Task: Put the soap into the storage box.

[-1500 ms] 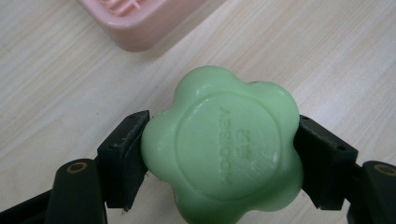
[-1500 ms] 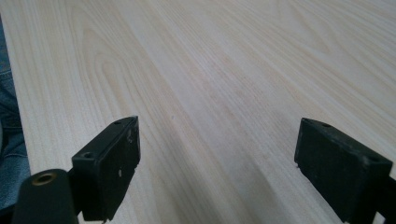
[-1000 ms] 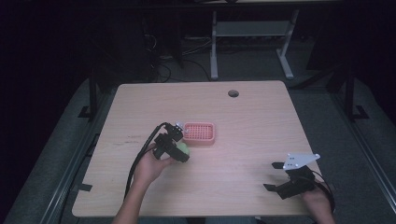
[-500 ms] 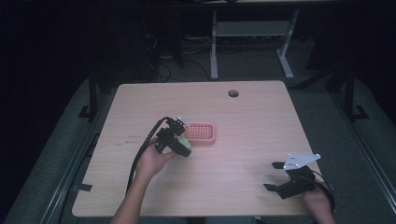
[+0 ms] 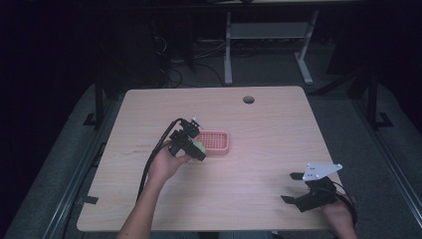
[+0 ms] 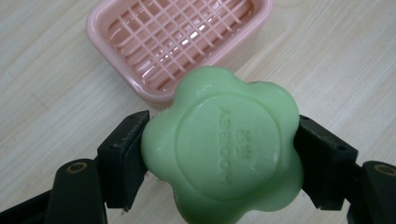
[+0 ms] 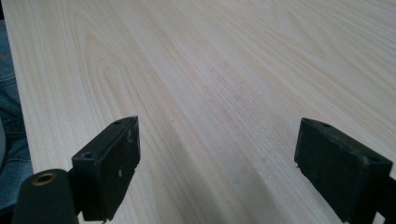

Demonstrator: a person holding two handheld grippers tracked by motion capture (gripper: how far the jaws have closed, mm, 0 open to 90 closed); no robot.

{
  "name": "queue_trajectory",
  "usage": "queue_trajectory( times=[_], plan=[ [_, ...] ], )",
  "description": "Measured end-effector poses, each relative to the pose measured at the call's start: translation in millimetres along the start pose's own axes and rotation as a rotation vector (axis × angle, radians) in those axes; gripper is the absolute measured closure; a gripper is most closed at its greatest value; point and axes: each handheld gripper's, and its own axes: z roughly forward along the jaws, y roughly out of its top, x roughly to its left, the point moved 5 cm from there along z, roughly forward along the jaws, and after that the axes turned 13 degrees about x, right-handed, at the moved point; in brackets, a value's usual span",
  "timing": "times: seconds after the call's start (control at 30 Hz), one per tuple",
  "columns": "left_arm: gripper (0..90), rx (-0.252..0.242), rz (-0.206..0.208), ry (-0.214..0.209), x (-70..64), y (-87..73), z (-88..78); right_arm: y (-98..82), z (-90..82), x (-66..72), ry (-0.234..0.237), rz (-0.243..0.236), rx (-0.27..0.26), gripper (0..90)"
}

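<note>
A green flower-shaped soap (image 6: pixel 223 144) is clamped between the two black jaws of my left gripper (image 6: pixel 219 149). From above, the left gripper (image 5: pixel 191 144) holds the green soap (image 5: pixel 199 147) just at the left end of a pink slatted soap dish (image 5: pixel 215 142), above the table. In the left gripper view the pink soap dish (image 6: pixel 177 37) lies just beyond the soap, with nothing in it. My right gripper (image 5: pixel 293 188) rests near the table's front right corner, jaws wide apart; between them in the right gripper view (image 7: pixel 217 163) is bare wood.
The wooden table (image 5: pixel 259 164) has a round cable hole (image 5: pixel 248 99) near its far edge. A black cable (image 5: pixel 154 154) trails from the left gripper along the forearm. Beyond the table stand dark floor and a white desk frame (image 5: pixel 268 35).
My left gripper has carried the soap slightly up and to the right, closer to the pink dish. The right gripper has stayed still.
</note>
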Motion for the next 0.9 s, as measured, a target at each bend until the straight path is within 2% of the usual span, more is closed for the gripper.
queue_trajectory(
  times=[0.57, 0.87, 0.9],
  plan=[
    [26.7, -0.002, 0.004, 0.004, 3.9, 27.1, -4.5, 0.3, -1.0, -0.9, 0.0, 0.004, -0.007, 13.7],
    [26.7, -0.019, -0.015, 0.005, 6.7, 42.4, -6.3, 0.3, -1.4, -1.3, 0.0, 0.005, -0.012, 13.8],
    [26.7, -0.013, -0.005, 0.007, 7.4, 43.8, -7.0, 0.3, -1.6, -1.2, 0.0, 0.006, -0.012, 13.8]
  ],
)
